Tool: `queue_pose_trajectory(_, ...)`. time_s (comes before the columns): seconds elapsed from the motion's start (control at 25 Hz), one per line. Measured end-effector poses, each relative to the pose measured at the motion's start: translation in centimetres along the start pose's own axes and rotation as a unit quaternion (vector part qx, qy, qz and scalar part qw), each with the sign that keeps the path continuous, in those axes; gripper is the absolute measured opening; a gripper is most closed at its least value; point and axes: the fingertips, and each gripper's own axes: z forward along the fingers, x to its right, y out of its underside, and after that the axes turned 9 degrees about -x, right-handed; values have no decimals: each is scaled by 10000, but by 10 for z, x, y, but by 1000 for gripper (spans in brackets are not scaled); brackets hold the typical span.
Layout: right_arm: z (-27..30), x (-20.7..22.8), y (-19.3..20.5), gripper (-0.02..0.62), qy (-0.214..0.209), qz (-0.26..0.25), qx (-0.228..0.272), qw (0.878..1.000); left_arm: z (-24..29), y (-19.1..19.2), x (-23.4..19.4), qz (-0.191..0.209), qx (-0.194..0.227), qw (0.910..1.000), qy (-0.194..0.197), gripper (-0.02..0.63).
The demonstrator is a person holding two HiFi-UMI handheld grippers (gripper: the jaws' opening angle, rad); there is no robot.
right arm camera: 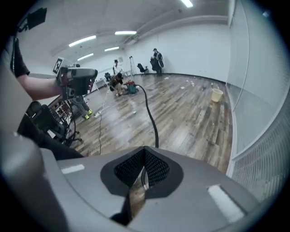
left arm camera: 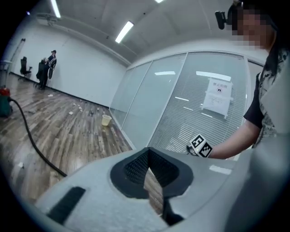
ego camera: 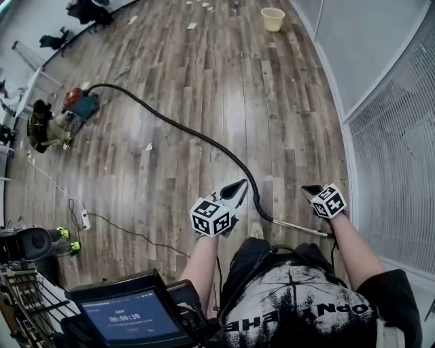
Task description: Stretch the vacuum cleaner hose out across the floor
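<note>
Wood-plank floor [ego camera: 170, 102] carries the long black corrugated vacuum hose [ego camera: 204, 141]. It curves away from the teal-and-red vacuum cleaner canister [ego camera: 78, 109] and ends in a thin silver metal wand [ego camera: 299, 228], well apart from the canister. Left gripper [ego camera: 239, 187] is held up over the hose's far end, jaws pressed together, pinching nothing. Right gripper [ego camera: 309, 192], further still from the canister near the wand, has its jaws together too, empty.

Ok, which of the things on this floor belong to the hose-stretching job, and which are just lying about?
Job in hand: vacuum cleaner; black hose; metal wand.
Lying about: yellow bucket; power strip; paper scraps.
</note>
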Motion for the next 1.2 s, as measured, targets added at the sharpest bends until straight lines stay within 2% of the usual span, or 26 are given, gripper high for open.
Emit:
queue_pose_trajectory(0.12,-47,-12,-70,6,59,-62,1088,9940,-20,-42,8,446,230,9987,-119,-1)
queue_pose_trajectory(0.2,-83,-16,-113,6,163,-90,2000,9796,-28,-65,14,721,385,9965,-182,-2)
queue_pose_trajectory(0.28,-121,-29,-144,6,74,-159,2741,9615,-37,-81,26,924,513,9941,-246,-2)
queue_pose_trajectory(0.44,-176,-51,-172,6,-318,-368,3557,9333,-45,-106,60,1104,850,9898,-287,-2)
queue_pose_trajectory(0.68,-225,-70,-165,8,-659,-858,3831,9173,-49,-125,121,1266,1107,9840,-581,0)
queue_pose_trajectory(1.04,-272,-87,-101,8,-1201,-1506,3649,9109,-32,-94,218,1074,1331,9791,-1102,-2)
queue_pose_trajectory(1.2,-274,-98,-102,8,-1371,-1718,3545,9089,-31,-93,228,890,1389,9795,-1152,-2)
